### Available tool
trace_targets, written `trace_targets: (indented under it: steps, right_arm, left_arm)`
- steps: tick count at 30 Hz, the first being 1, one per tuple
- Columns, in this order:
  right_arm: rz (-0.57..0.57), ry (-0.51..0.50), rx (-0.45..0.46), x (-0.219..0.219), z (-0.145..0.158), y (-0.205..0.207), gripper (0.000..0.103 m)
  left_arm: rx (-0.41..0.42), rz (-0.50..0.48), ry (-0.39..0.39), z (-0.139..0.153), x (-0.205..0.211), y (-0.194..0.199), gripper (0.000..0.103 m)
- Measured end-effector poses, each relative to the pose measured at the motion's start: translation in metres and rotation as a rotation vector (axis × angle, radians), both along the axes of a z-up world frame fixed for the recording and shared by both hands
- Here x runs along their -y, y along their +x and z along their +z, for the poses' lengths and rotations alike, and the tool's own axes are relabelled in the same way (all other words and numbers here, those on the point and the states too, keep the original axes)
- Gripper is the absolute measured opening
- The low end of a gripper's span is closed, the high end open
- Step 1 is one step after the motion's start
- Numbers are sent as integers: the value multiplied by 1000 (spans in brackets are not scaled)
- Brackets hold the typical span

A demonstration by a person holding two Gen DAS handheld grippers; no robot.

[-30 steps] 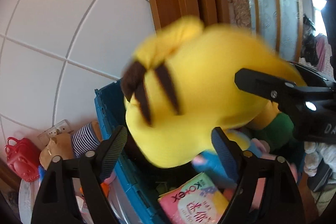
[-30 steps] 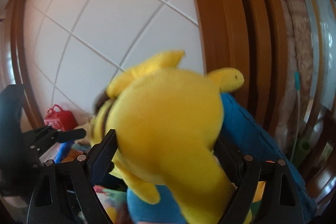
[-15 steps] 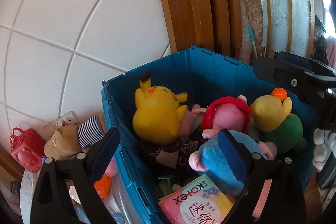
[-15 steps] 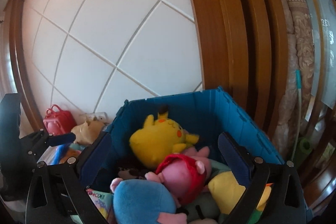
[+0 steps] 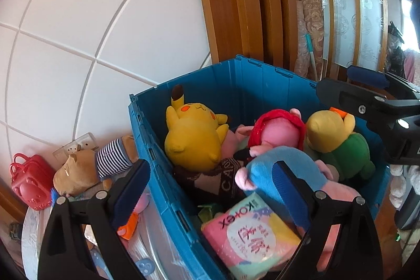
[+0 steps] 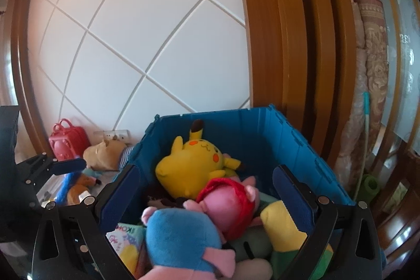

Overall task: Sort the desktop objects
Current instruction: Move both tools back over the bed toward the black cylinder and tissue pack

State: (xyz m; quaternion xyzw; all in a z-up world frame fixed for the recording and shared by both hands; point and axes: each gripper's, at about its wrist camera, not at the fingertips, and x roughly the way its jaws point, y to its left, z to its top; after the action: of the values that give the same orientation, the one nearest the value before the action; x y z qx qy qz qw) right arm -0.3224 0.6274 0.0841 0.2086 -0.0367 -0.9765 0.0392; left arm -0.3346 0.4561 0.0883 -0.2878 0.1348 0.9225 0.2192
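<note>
A yellow plush toy (image 5: 194, 135) (image 6: 191, 164) lies on its side in the blue bin (image 5: 262, 80) (image 6: 231, 122), against the far left wall. Beside it lie a pink plush with a red hood (image 5: 278, 133) (image 6: 228, 206), a blue plush (image 5: 286, 164) (image 6: 181, 238), a yellow and green plush (image 5: 338, 146) and a pink tissue pack (image 5: 249, 235). My left gripper (image 5: 212, 188) hangs open above the bin's near left corner. My right gripper (image 6: 207, 193) is open over the toys, holding nothing.
Left of the bin, a brown plush in a striped shirt (image 5: 92, 164) and a red toy bag (image 5: 29, 183) lie by the white tiled wall. A wooden door frame (image 5: 236, 4) and a rolled rug (image 5: 309, 17) stand behind the bin.
A second ago the yellow plush was held up between the right gripper's fingers. The fingers opened, the plush dropped into the bin, and both grippers have drawn back slightly.
</note>
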Motion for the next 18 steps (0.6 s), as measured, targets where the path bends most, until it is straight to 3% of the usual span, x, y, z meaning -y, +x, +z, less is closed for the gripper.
trace_targets:
  steps: [10, 18]
  right_arm:
    - [-5, 28, -6, 28, -7, 49, 103]
    - [5, 5, -60, 95, -23, 93, 103]
  left_arm:
    - [-29, 28, 80, -3, 59, 59, 95]
    - [-51, 72, 115, -20, 133, 101, 99]
